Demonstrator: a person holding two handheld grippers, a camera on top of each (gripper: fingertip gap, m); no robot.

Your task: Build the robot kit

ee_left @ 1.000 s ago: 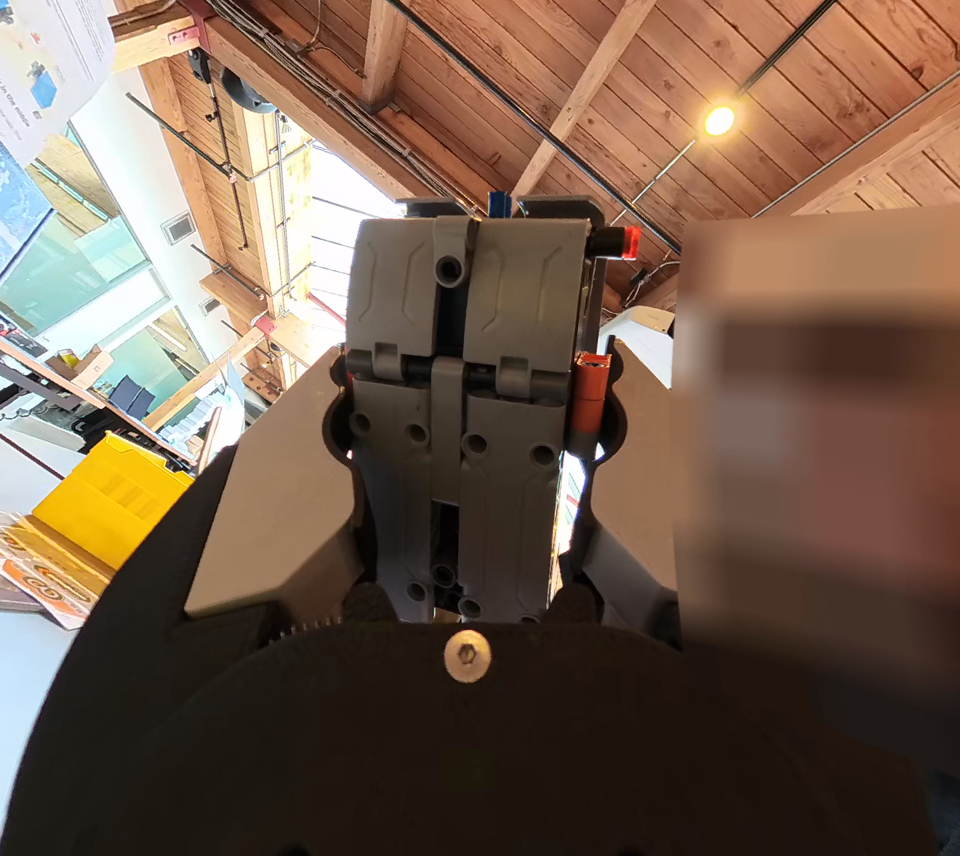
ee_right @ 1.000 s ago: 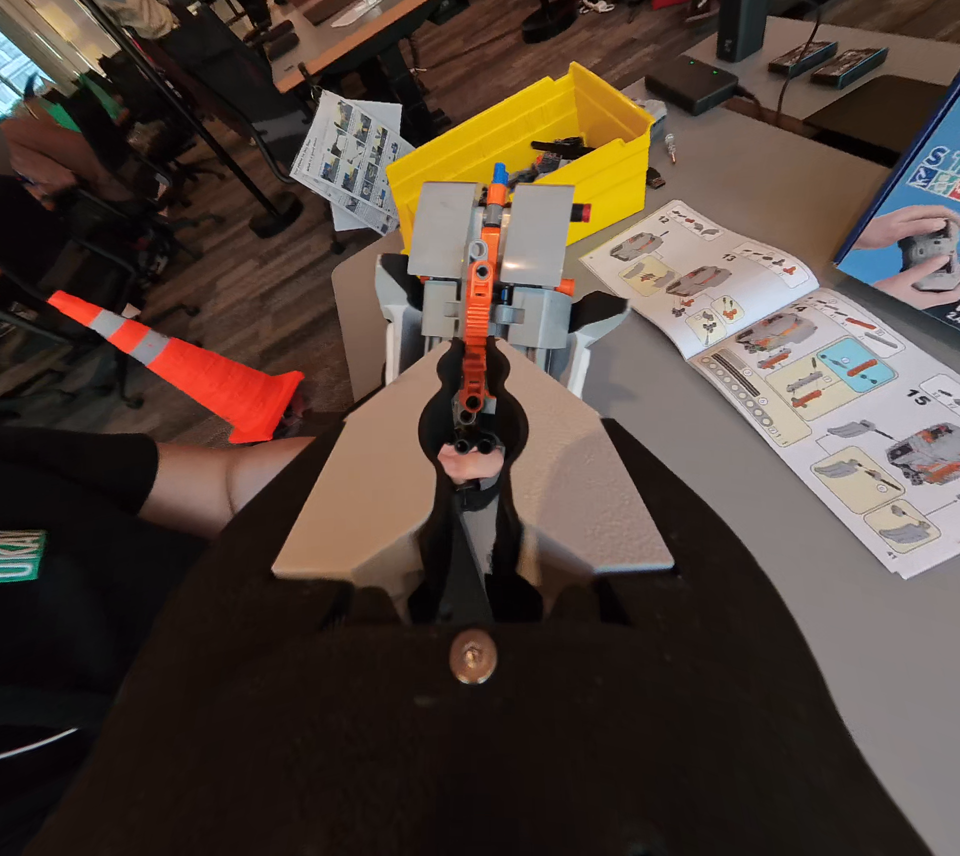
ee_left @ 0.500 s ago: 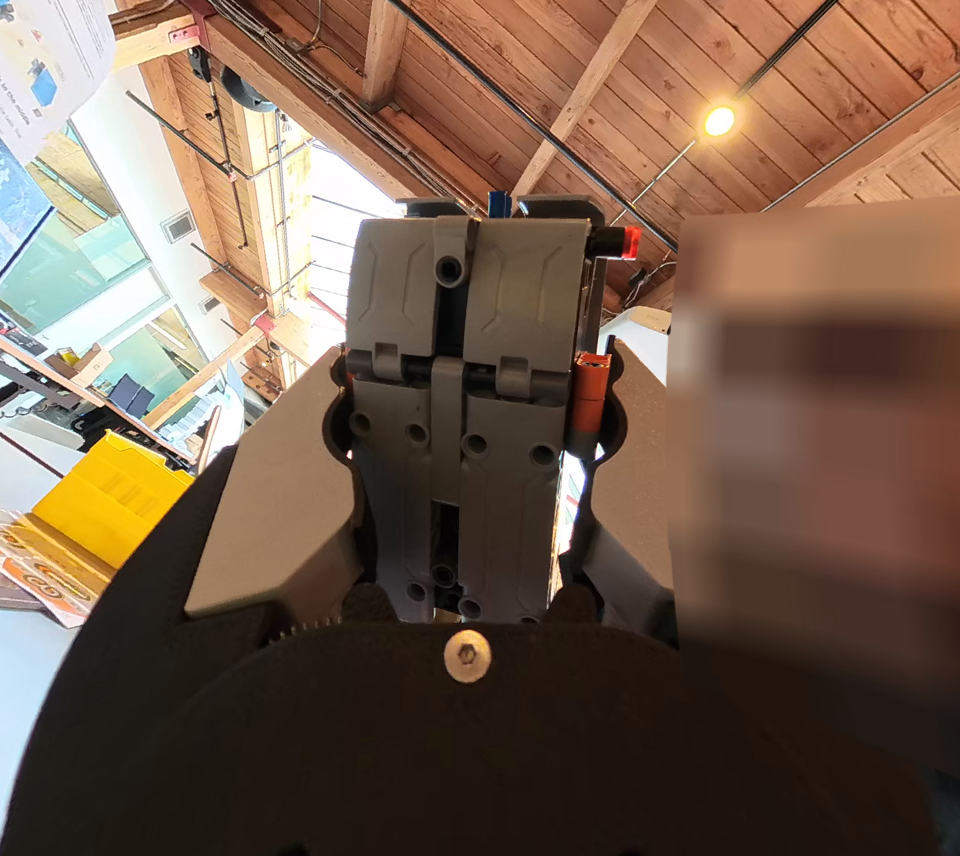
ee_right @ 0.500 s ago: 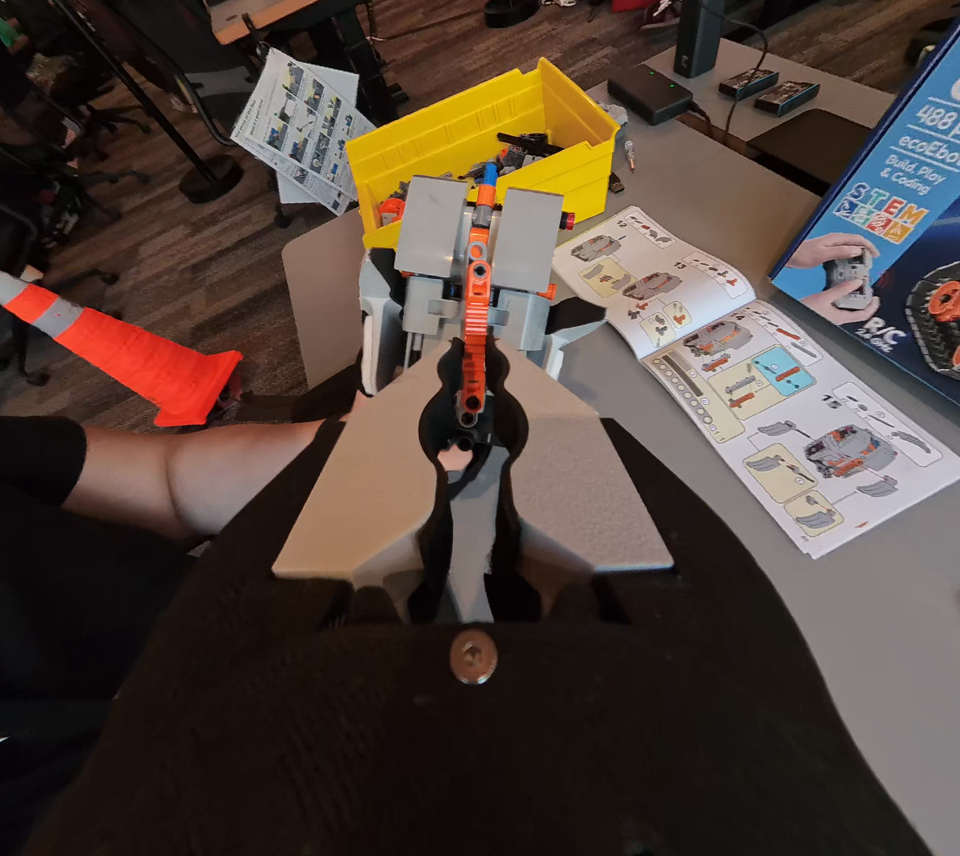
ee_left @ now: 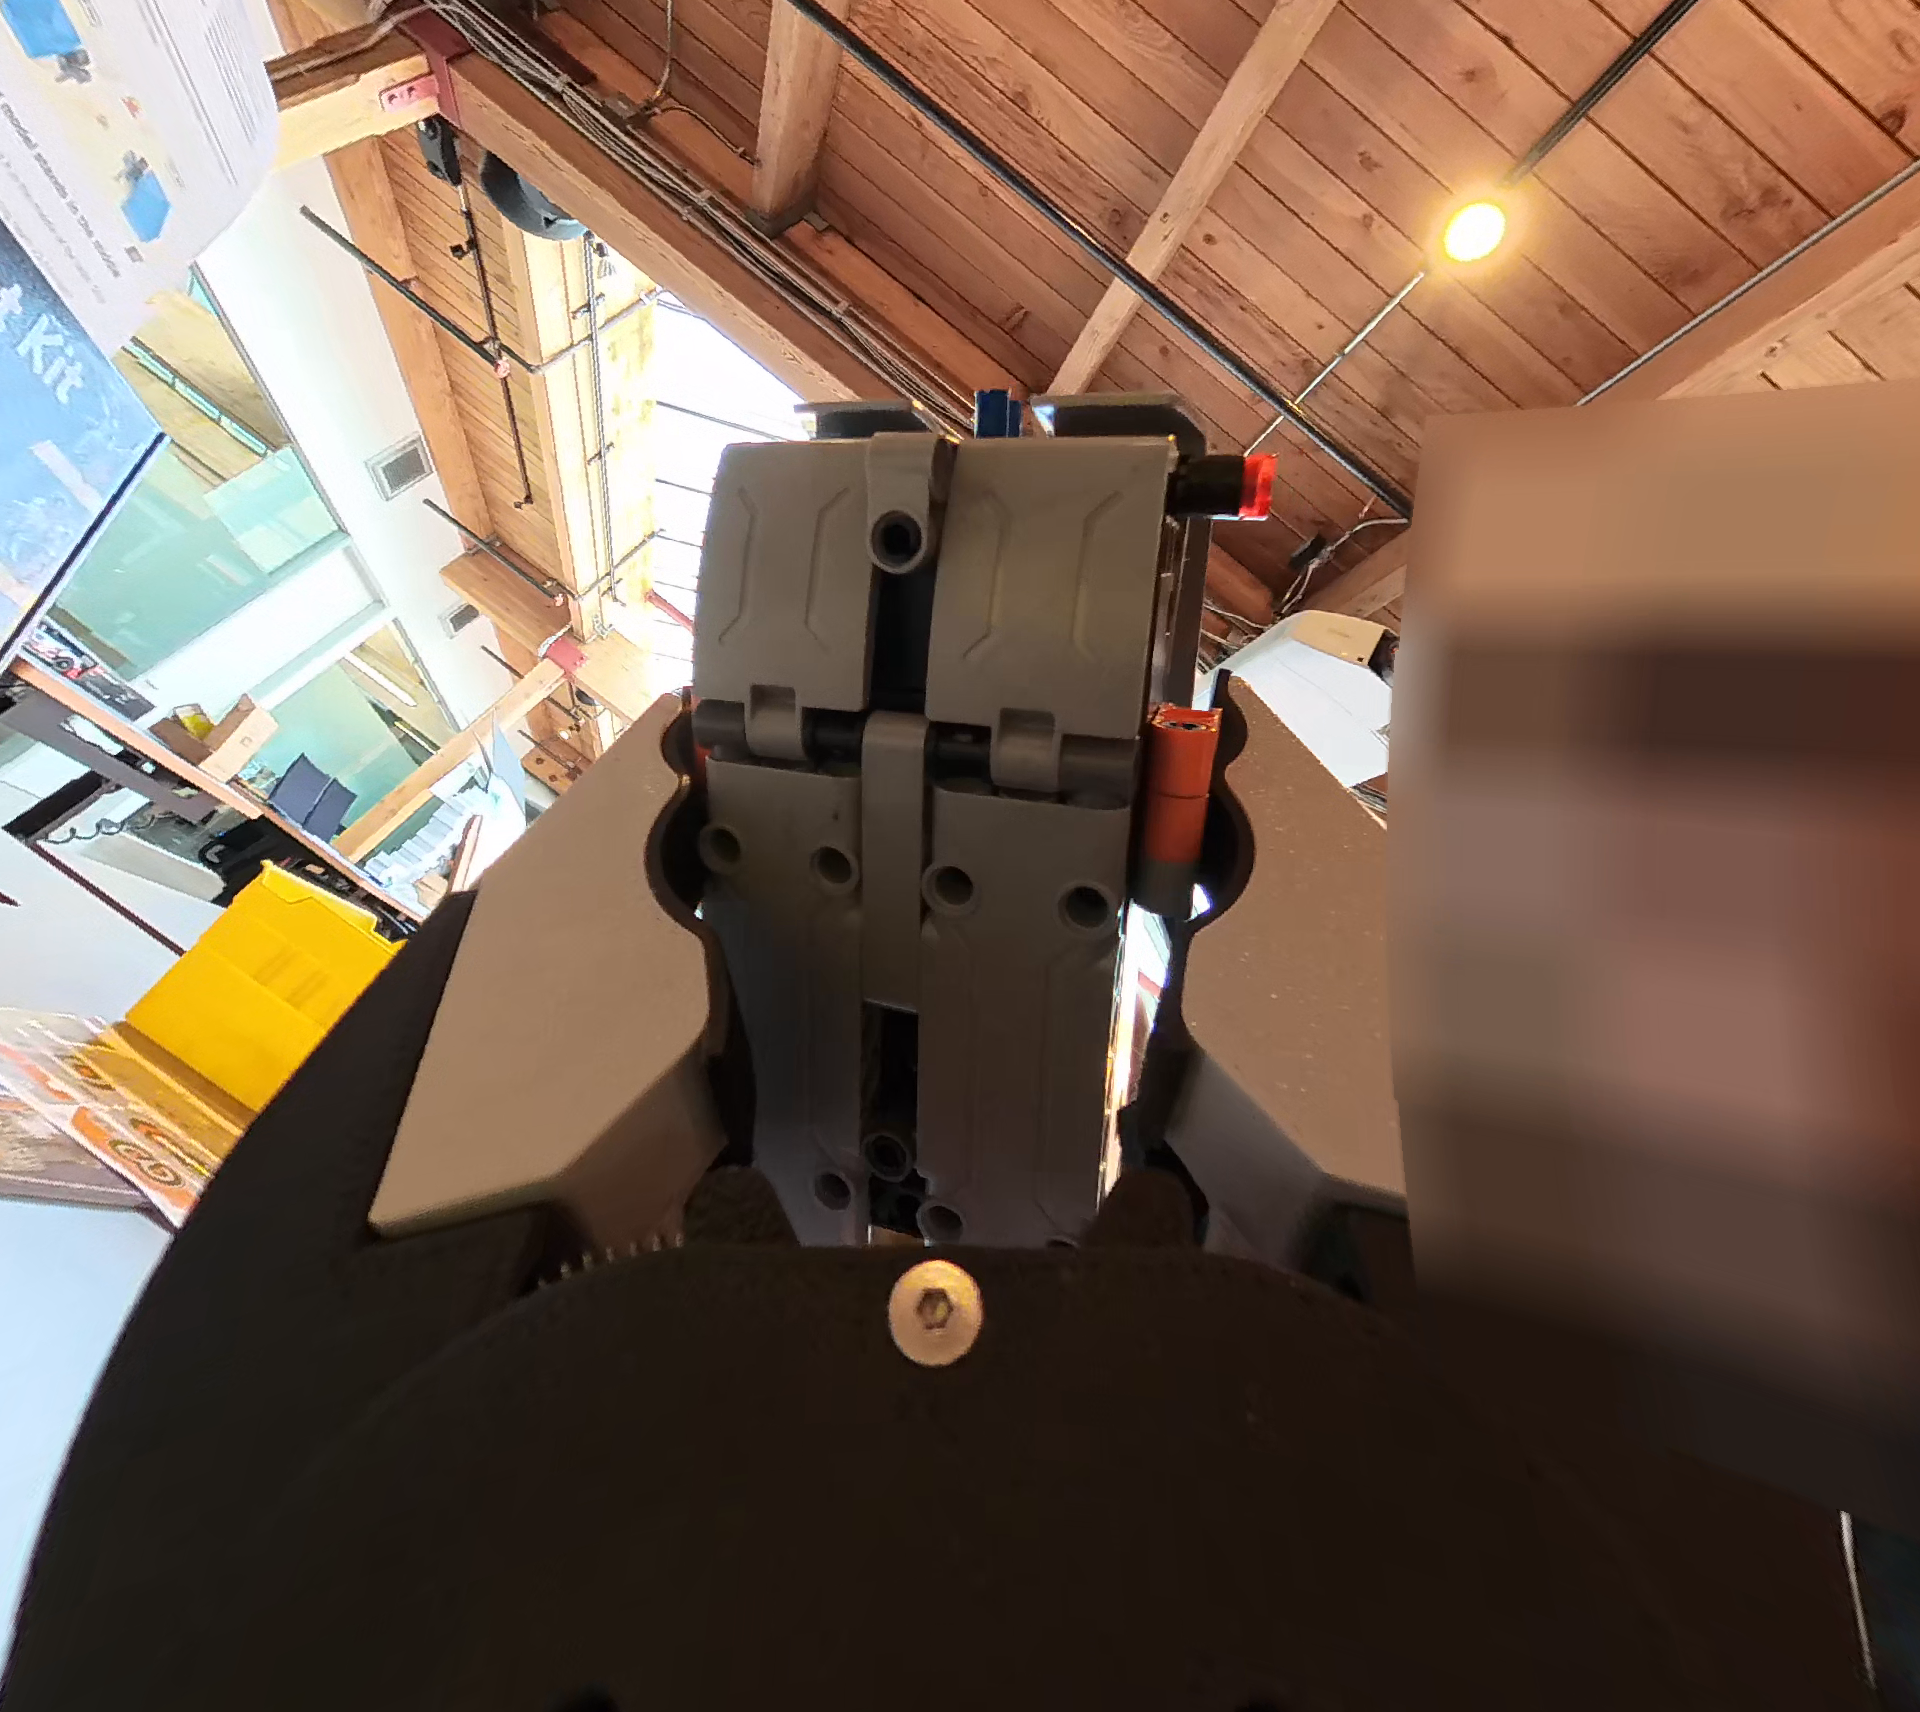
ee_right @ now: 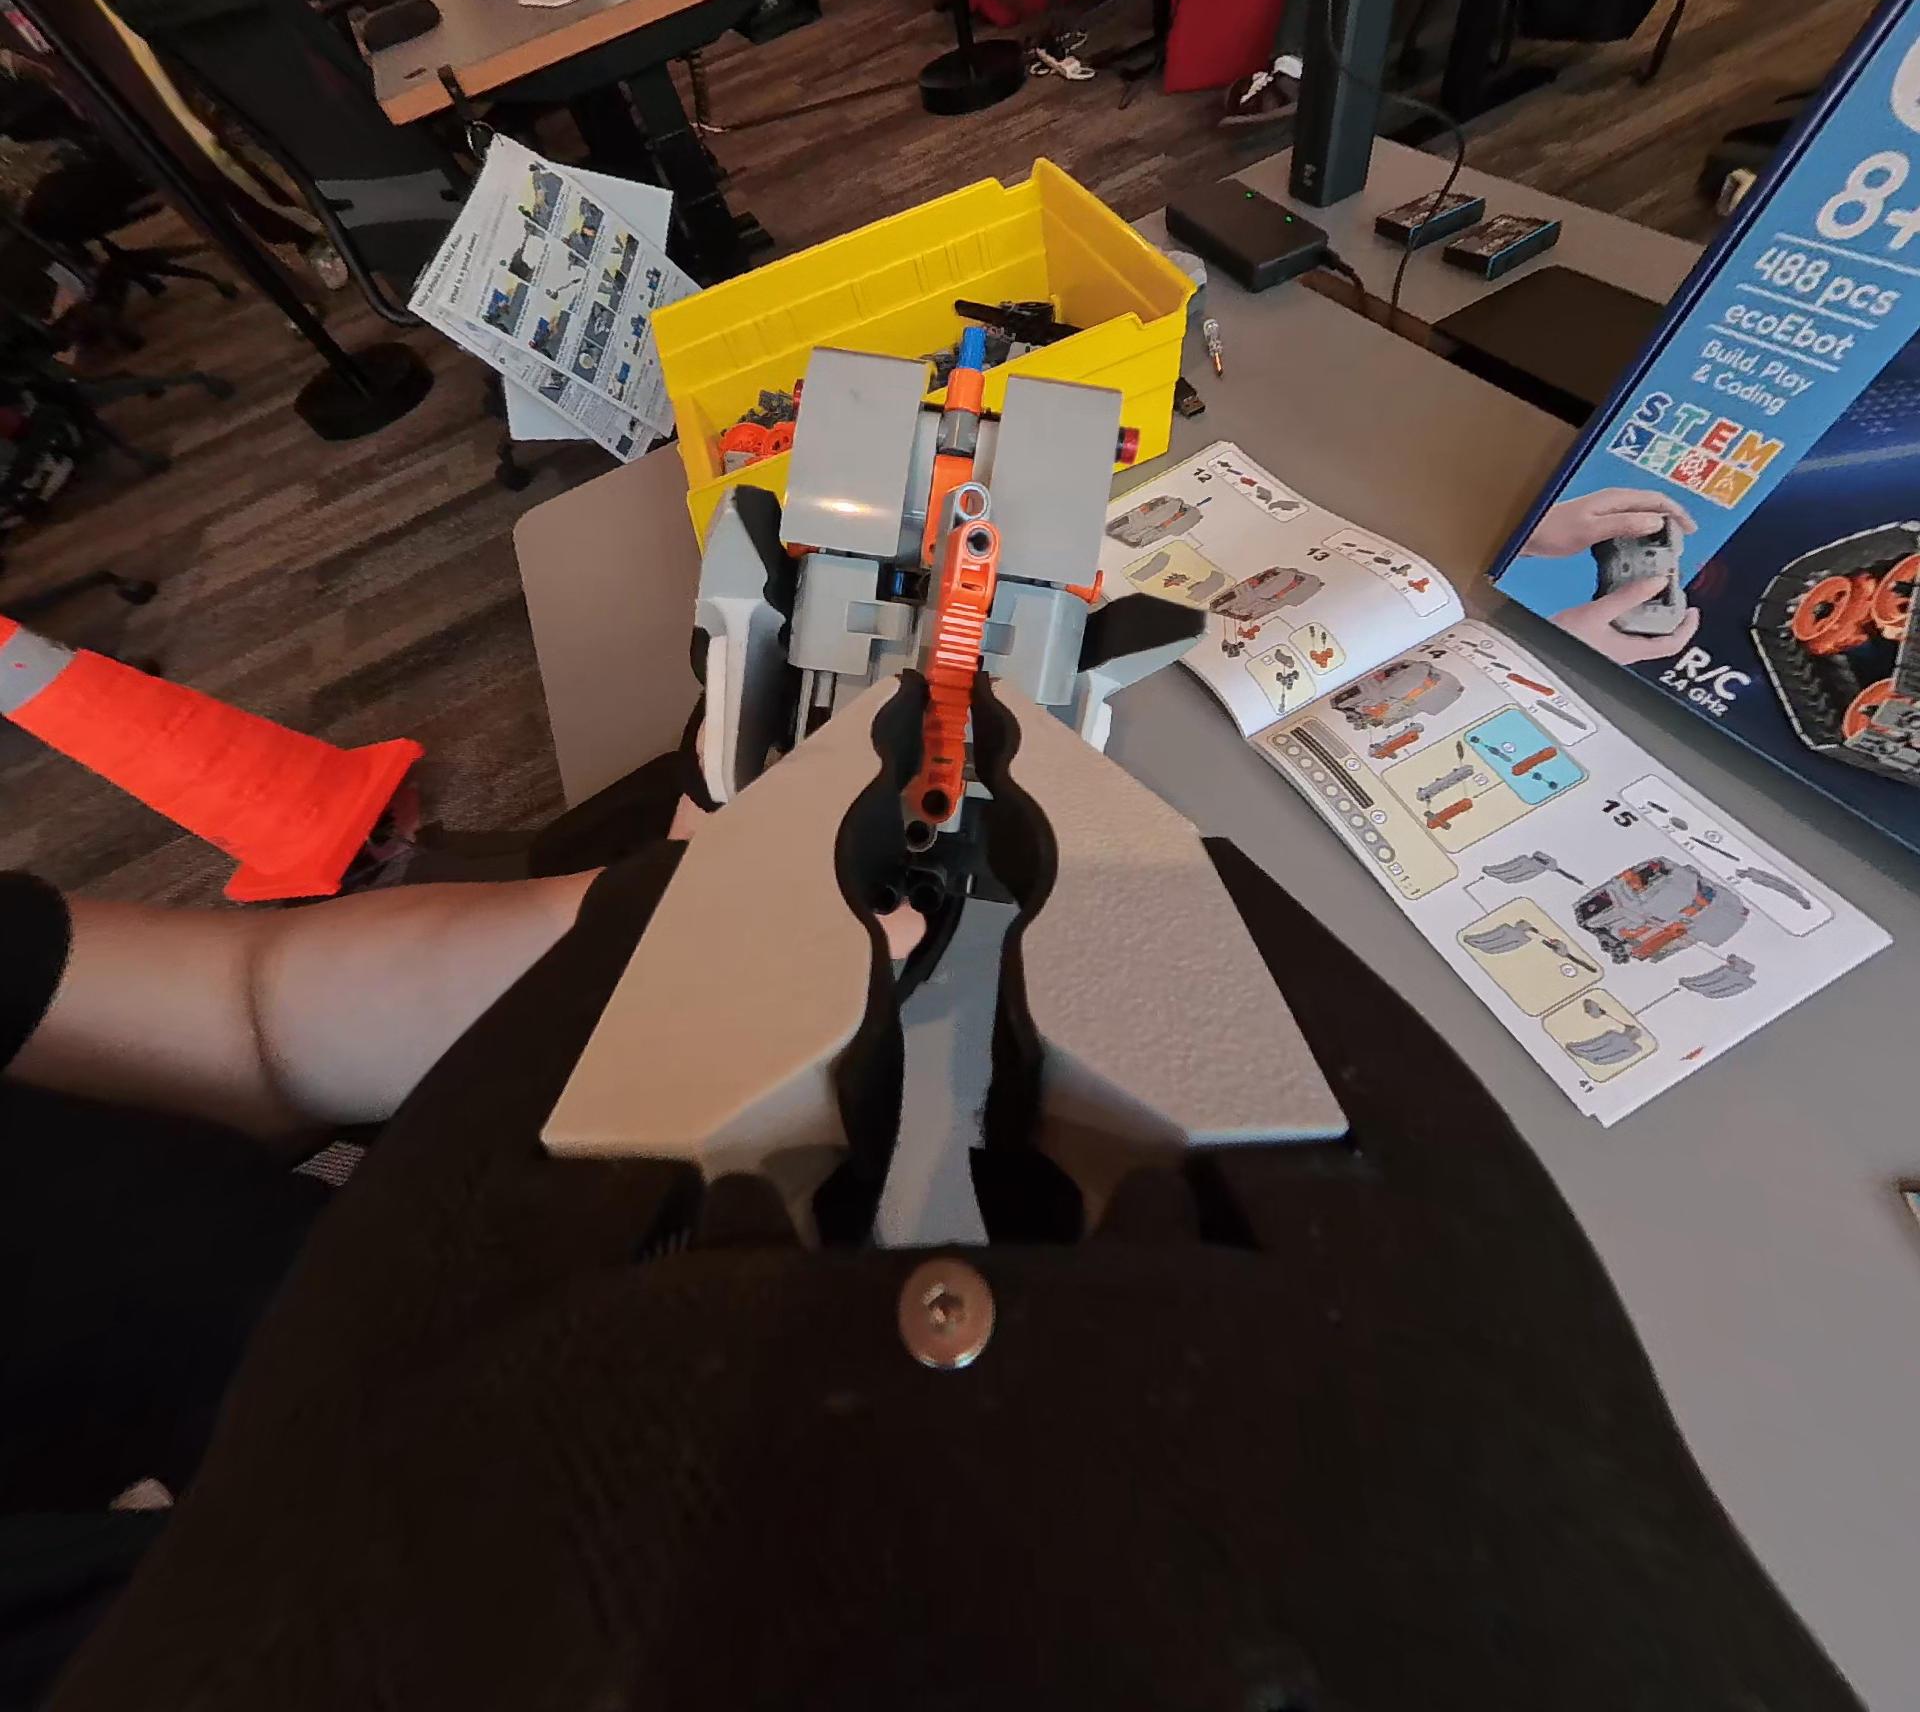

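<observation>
Since a second ago the right gripper (ee_right: 940,841) has been pulling up and back from the table: the yellow parts bin (ee_right: 1122,280) and the open instruction booklet (ee_right: 1558,914) are sitting farther ahead of it now, and more of the blue kit box (ee_right: 1766,415) is showing off to its right. The left wrist view is staying as it was.

The left gripper (ee_left: 920,831) is clamping the grey brick-built model (ee_left: 914,727) across its width, pointing it up at the wooden ceiling (ee_left: 1143,52); a red pin (ee_left: 1179,789) is touching its right finger.

The right gripper is pinching the near end of an orange toothed beam (ee_right: 956,654), its jaws nearly together. The beam's long axis is running straight ahead along the fingers, its far end lying over the centre gap between the model's two grey panels (ee_right: 852,447). The model is sitting directly ahead of and just below the right gripper, with the left gripper's fingers flanking it and a bare forearm (ee_right: 312,987) reaching in from the left.
</observation>
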